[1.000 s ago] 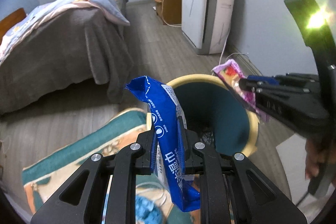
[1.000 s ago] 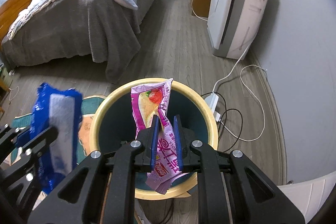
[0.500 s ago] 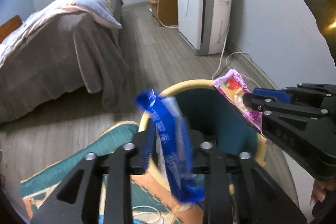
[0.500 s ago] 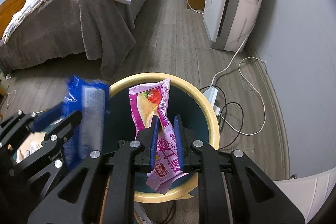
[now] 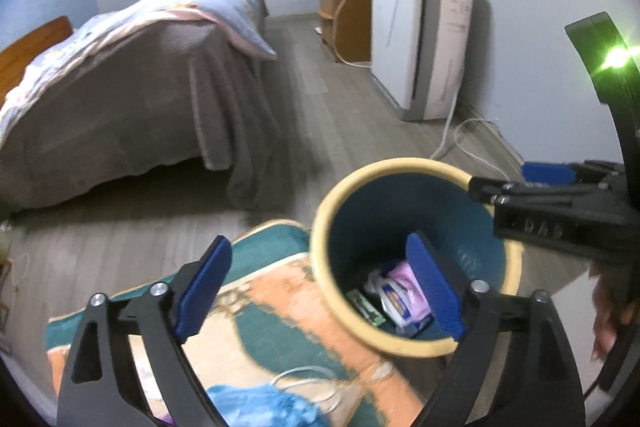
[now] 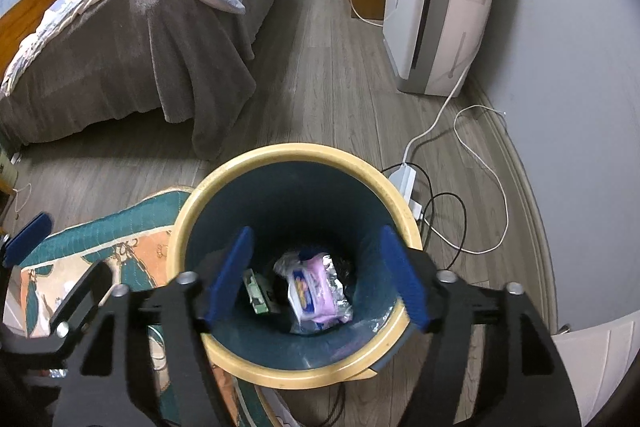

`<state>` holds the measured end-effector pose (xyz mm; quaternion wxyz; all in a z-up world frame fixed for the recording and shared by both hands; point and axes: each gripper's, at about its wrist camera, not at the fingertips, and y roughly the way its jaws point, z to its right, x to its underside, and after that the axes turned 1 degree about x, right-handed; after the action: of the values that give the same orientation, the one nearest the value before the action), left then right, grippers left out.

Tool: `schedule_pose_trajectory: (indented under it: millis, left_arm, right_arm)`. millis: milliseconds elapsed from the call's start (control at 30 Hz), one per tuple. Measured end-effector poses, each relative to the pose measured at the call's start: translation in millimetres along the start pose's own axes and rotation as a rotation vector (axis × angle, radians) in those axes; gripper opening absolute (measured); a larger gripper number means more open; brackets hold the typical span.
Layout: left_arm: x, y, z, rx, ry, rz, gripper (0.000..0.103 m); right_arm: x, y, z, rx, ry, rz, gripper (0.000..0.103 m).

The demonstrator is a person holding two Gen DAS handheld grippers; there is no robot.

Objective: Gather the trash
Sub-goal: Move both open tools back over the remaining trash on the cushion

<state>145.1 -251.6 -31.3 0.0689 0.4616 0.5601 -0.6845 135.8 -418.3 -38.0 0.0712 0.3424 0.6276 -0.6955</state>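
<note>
Left wrist view: left gripper [image 5: 318,285] has its jaws opening wide, with nothing between the pads. It hangs at the left rim of the waste bin [image 5: 356,331], lower centre of frame, so one blue pad sits over the bin mouth and the other over the patterned rug [image 5: 280,315]. That placement reads as a drop position: anything let go falls inside. Wrappers [image 5: 400,297] lie at the bin's bottom, a pink one uppermost. The right gripper [image 5: 520,187] reaches in from the right edge, its tip over the far rim, aimed at the same opening.

Right wrist view: right gripper [image 6: 316,277], lower centre, is also opening its jaws, empty, both pads framing the bin interior. It points straight down the mouth, centred, which suits a clean release. The pink wrapper [image 6: 316,289] rests on the bin floor beside a small green packet [image 6: 256,293]. The left gripper shows at the lower left edge.
</note>
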Motion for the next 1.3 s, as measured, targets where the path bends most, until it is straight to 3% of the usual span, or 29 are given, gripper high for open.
schedule_pose_trajectory:
  millis: [100,467,767,933,1100,1300]
  left_arm:
    - [9,-14,-14,-0.030,-0.019,-0.009,0.092]
    - [53,-102,-96,-0.171,-0.094,-0.013,0.096]
    - [116,-161,-176,-0.328,-0.211,-0.063,0.097]
    - [152,-170,-208,-0.363,-0.303,-0.087,0.097]
    - [167,-174,-219,-0.398,-0.288,-0.107,0.097]
    - [183,-168,-224,-0.373,-0.284,-0.134,0.097]
  right_arm:
    - [-2,-7,-3,-0.012,0.003,0.017,0.097]
    - [-1,-27,-43,-0.035,-0.099,0.051,0.097]
    - [8,-45,-76,-0.054,-0.171,0.072,0.097]
    - [18,-51,-106,-0.089,-0.229,0.064,0.097]
    - [35,-50,-139,-0.149,-0.289,0.008,0.097]
    - [54,-54,-168,-0.126,-0.356,-0.015,0.097]
